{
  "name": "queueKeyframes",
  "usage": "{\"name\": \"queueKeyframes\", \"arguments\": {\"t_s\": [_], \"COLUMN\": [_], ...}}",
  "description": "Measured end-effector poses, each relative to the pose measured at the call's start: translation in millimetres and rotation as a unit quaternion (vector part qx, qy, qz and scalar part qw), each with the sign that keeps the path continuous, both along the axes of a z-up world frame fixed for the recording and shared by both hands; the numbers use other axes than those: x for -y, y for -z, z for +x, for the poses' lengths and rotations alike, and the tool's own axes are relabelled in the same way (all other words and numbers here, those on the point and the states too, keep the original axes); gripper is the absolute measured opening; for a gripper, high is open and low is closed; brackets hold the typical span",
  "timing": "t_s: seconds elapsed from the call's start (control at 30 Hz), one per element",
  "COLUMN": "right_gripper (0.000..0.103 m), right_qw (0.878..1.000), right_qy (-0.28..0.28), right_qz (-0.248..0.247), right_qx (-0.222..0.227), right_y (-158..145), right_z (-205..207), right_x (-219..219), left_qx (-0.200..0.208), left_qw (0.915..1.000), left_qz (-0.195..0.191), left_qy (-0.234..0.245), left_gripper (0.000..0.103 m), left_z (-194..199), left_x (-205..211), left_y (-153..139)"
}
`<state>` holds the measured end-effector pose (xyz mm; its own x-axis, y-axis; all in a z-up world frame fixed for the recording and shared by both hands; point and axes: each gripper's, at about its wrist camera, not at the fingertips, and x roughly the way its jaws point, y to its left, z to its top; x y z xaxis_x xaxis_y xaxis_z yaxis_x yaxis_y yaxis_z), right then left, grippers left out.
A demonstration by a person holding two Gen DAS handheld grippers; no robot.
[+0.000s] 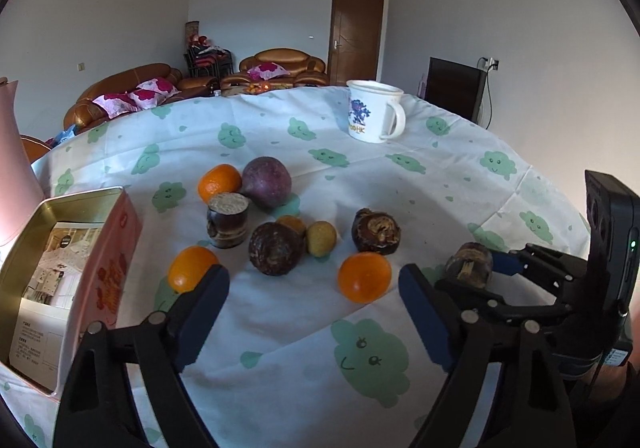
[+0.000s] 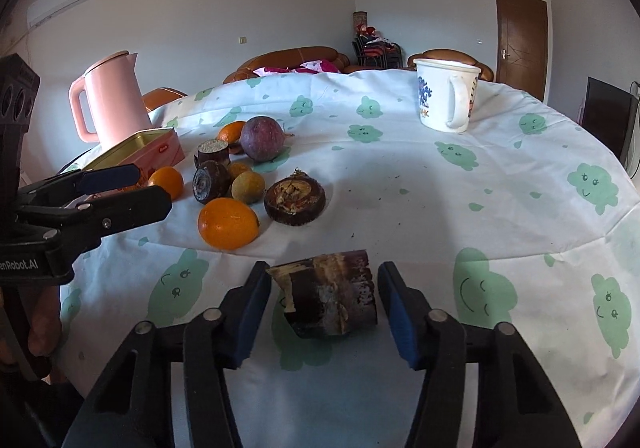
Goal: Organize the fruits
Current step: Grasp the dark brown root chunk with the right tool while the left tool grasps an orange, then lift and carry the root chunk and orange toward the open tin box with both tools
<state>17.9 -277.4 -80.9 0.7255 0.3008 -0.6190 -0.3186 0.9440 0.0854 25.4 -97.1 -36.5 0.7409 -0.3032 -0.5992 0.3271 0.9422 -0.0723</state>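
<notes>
- A round table point(image 2: 400, 183) draped in a white cloth printed with smiling green clouds fills both wrist views; behind it stand brown leather sofas point(image 1: 280, 65) with pink floral cushions, a brown wooden door point(image 1: 356, 33) and plain white walls.
- An open rectangular tin point(image 1: 72, 276), pink outside and gold within, sits at the table's left edge; printed paper leaflets lie inside it and no fruit.
- A pink kettle point(image 2: 114, 99) with a lid and loop handle stands just behind the tin.
- A white mug point(image 2: 446, 95) with a blue printed figure stands well apart on the far side of the cloth; what it holds cannot be seen.
- The fruits are clustered on the cloth near the tin: three glossy oranges point(image 1: 364, 276), a smooth purple passion fruit point(image 1: 267, 181), a small matt yellow-green fruit point(image 1: 321, 238), two dark, rough-skinned round water chestnuts point(image 1: 376, 230), and an upright dark sugarcane stub point(image 1: 227, 219) with a pale fibrous cut top.
- The right gripper point(image 2: 324, 304) brackets a second cane piece point(image 2: 328, 294), dark-barked and peeling, lying on the cloth nearest the camera; narrow gaps show at both blue pads, so it is not yet clamped.
- The left gripper point(image 1: 314, 312) hovers low with jaws spread wide and nothing between them, one tip just beside an orange.
</notes>
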Motion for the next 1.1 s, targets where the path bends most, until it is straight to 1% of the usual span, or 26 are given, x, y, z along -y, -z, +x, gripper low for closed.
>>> {"name": "queueKeyframes", "arguments": {"t_s": [0.07, 0.13, 0.17, 0.23, 0.4, 0.53, 0.6, 0.67, 0.8, 1.1], "right_gripper": [0.050, 0.049, 0.049, 0.049, 0.049, 0.049, 0.049, 0.049, 0.049, 0.049], "right_qw": [1.000, 1.000, 1.000, 1.000, 0.999, 0.999, 0.999, 0.999, 0.999, 0.999], "right_qy": [0.000, 0.005, 0.008, 0.010, 0.014, 0.011, 0.010, 0.009, 0.008, 0.000], "right_qz": [0.009, 0.021, 0.024, 0.023, 0.025, 0.025, 0.025, 0.023, 0.023, 0.021], "right_qx": [0.002, 0.010, 0.014, 0.017, 0.021, 0.024, 0.025, 0.026, 0.026, 0.034], "right_y": [1, -2, -3, -5, -5, -4, -4, -3, -3, -9], "right_z": [0, -1, -2, -2, -4, -3, -4, -5, -5, -7], "right_x": [2, 5, 7, 9, 13, 13, 13, 12, 12, 2], "left_qx": [-0.005, -0.019, -0.025, -0.034, -0.053, -0.072, -0.074, -0.079, -0.076, -0.048], "left_qw": [0.9999, 0.9996, 0.9994, 0.9989, 0.9973, 0.9958, 0.9956, 0.9950, 0.9951, 0.9977], "left_qz": [0.005, 0.004, 0.006, 0.012, 0.024, 0.026, 0.023, 0.028, 0.028, 0.013], "left_qy": [0.011, 0.021, 0.024, 0.029, 0.046, 0.049, 0.052, 0.054, 0.056, 0.046], "left_gripper": [0.084, 0.077, 0.076, 0.068, 0.058, 0.042, 0.041, 0.041, 0.040, 0.040], "left_z": [2, 7, 9, 13, 21, 27, 27, 29, 27, 18], "left_x": [8, 15, 18, 25, 40, 42, 42, 44, 45, 30], "left_y": [1, 4, 6, 9, 17, 26, 27, 29, 28, 20]}}
